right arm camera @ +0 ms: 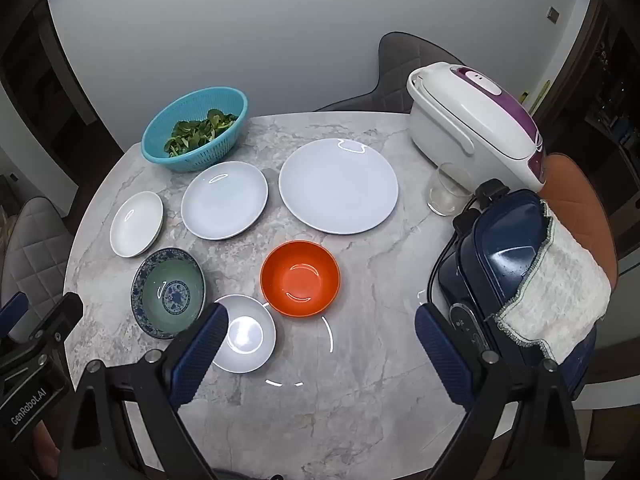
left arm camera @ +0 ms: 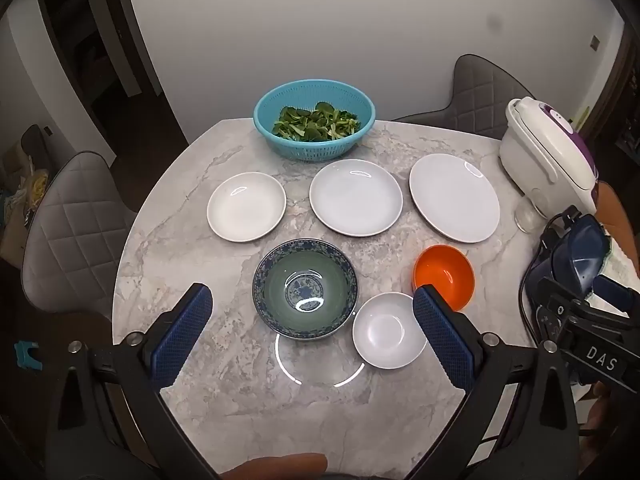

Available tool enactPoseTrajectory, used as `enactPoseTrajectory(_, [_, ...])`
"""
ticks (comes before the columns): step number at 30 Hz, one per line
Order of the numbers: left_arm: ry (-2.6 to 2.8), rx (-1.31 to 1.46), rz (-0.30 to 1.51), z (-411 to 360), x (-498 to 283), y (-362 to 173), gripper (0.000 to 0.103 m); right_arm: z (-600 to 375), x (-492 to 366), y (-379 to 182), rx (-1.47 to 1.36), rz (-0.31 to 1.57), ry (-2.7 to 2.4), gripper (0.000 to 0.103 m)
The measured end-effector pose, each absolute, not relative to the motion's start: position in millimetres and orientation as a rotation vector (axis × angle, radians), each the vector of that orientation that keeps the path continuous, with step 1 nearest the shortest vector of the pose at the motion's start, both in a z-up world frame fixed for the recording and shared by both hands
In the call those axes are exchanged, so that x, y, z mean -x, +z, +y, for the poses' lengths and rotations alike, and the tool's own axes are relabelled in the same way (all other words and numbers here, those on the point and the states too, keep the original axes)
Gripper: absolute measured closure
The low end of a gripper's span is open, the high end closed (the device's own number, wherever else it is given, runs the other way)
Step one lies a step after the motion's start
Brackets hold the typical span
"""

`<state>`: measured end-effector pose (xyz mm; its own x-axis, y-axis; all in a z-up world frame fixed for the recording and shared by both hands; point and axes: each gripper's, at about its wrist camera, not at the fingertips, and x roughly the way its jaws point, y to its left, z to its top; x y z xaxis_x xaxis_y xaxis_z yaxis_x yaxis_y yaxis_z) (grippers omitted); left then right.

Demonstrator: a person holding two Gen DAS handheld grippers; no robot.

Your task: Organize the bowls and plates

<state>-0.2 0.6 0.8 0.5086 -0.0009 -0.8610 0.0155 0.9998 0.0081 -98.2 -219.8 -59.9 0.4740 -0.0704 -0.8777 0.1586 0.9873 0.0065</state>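
Three white plates lie in a row on the marble table [left arm camera: 208,396]: a small plate [left arm camera: 246,207] [right arm camera: 136,225], a medium plate [left arm camera: 355,197] [right arm camera: 224,205] and a large plate [left arm camera: 455,197] [right arm camera: 338,185]. In front of them stand a blue-patterned bowl [left arm camera: 305,289] [right arm camera: 168,293], an orange bowl [left arm camera: 444,276] [right arm camera: 300,278] and a small white bowl [left arm camera: 389,330] [right arm camera: 245,333]. My left gripper [left arm camera: 312,306] hovers open above the patterned bowl, holding nothing. Open and empty too, my right gripper [right arm camera: 320,324] hangs over the table just in front of the orange bowl.
A teal colander of greens [left arm camera: 314,119] [right arm camera: 195,134] stands at the back. On the right are a white rice cooker [right arm camera: 476,120], a glass [right arm camera: 445,190] and a dark blue appliance [right arm camera: 504,256] under a cloth [right arm camera: 560,300]. Grey chairs [left arm camera: 72,232] ring the table.
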Motion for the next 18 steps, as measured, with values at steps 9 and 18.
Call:
enactPoseTrajectory(9, [-0.004,-0.026,1.046,1,1,-10,0.001,-218,99,-63,-0.092,1.068,-0.137,0.006])
enactPoseTrajectory(18, [-0.003,-0.026,1.055,-1,2,-5,0.001,-215,101,-59,-0.096,1.067,-0.143,0.006])
